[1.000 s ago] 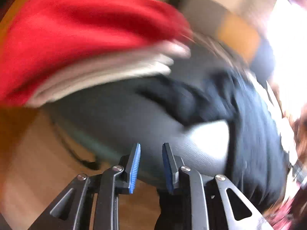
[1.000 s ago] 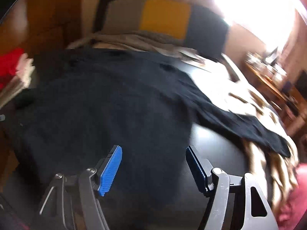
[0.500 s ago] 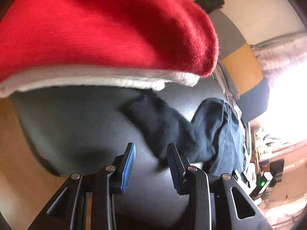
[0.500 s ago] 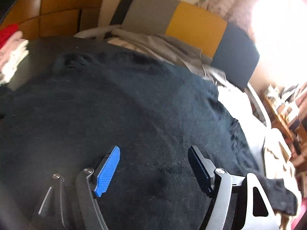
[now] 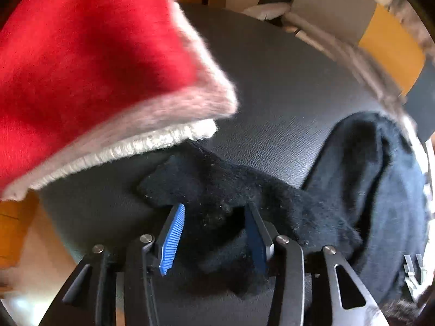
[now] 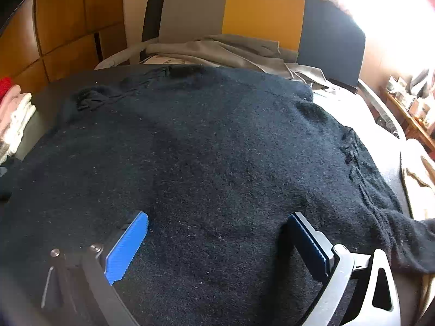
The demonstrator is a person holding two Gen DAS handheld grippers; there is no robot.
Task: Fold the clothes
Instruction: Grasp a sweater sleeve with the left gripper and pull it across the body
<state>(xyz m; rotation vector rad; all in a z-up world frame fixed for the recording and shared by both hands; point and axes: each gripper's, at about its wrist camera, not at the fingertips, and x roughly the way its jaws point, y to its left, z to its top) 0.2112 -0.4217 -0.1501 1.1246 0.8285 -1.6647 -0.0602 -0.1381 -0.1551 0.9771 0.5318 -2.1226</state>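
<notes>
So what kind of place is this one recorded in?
Probably a room in a home, used for laundry. A black sweater lies spread on a dark leather-like surface, a stack of folded clothes sits at its edge, and behind stand a colour-block sofa back and wooden panelling.

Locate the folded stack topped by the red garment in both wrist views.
Left wrist: the folded stack fills the upper left, overhanging the black sweater's sleeve.
Right wrist: only a sliver at the far left edge.
Shared landmark: the black sweater on the dark tabletop.
</notes>
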